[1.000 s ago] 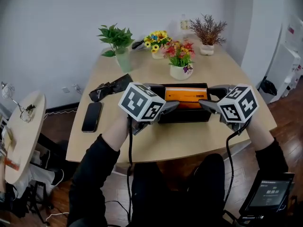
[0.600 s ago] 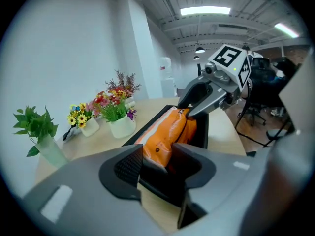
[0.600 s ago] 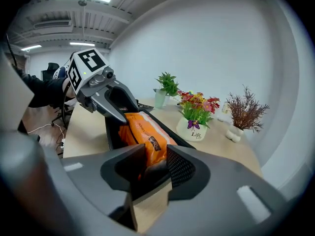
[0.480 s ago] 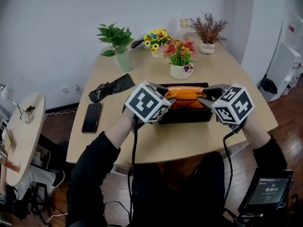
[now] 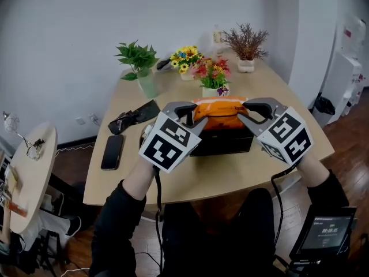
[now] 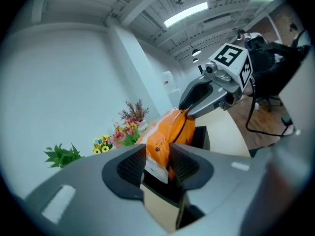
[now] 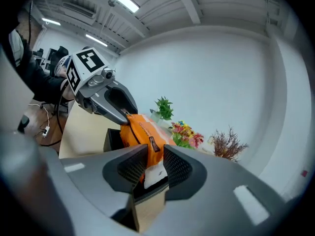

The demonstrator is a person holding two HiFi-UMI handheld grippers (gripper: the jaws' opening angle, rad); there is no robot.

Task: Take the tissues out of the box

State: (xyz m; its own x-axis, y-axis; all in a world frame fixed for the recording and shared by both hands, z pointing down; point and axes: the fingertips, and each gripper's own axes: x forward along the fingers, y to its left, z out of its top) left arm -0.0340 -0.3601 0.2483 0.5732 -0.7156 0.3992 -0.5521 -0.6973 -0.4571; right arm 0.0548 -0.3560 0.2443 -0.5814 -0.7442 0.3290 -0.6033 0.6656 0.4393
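Your left gripper (image 5: 193, 112) and right gripper (image 5: 247, 111) faced inward, jaws closing onto both ends of the orange tissue pack (image 5: 219, 109).

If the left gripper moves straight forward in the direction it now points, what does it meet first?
The orange tissue pack: its end sits between the closing jaws of the left gripper. Beyond the pack, the right gripper holds the far end, its jaws closing too.
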